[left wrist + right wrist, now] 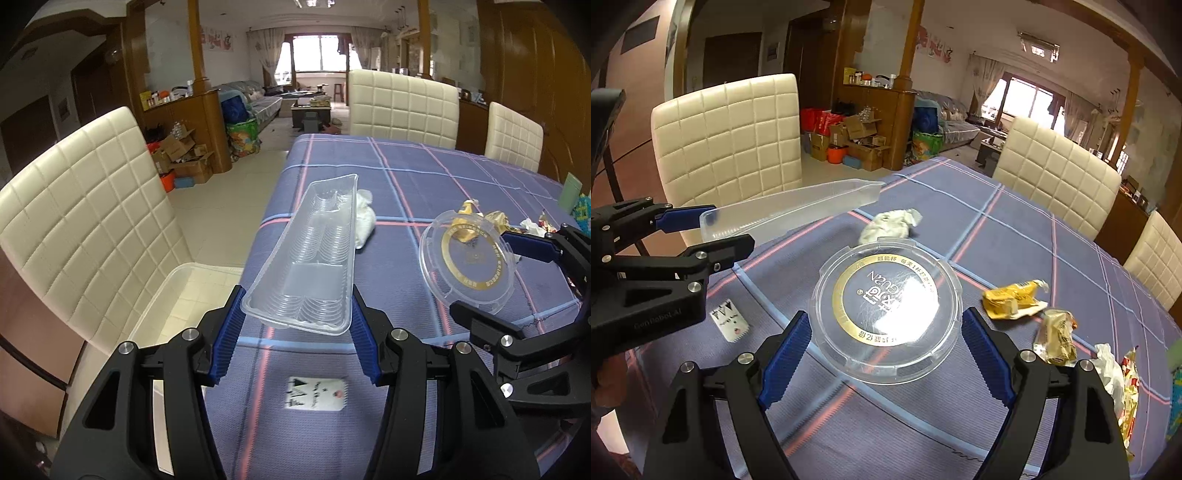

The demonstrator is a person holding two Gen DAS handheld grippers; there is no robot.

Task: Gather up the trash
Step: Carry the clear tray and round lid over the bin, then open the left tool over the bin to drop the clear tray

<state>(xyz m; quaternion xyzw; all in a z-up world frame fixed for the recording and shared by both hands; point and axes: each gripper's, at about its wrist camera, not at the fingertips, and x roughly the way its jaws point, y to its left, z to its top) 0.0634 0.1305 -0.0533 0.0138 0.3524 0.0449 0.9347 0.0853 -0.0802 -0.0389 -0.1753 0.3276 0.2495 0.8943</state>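
Observation:
A long clear plastic tray point(314, 251) hangs above the table's left edge, with my left gripper point(297, 314) shut on its near end. In the right wrist view the same tray point(798, 206) sticks out from the left gripper point(726, 229). My right gripper point(886, 321) is shut on a round clear lid point(886, 306) with a gold ring, held above the cloth. That lid point(469, 258) and the right gripper point(484, 273) show at the right of the left wrist view. A crumpled white tissue point(888, 225) lies on the table beyond both.
Gold wrappers point(1015, 297) point(1056, 336) and more scraps point(1112, 373) lie at the right on the checked blue tablecloth point(1015, 229). A white tag point(730, 320) lies near the front. A clear bin point(177, 291) sits on the cream chair point(85, 206) at left. More chairs point(402, 107) stand behind the table.

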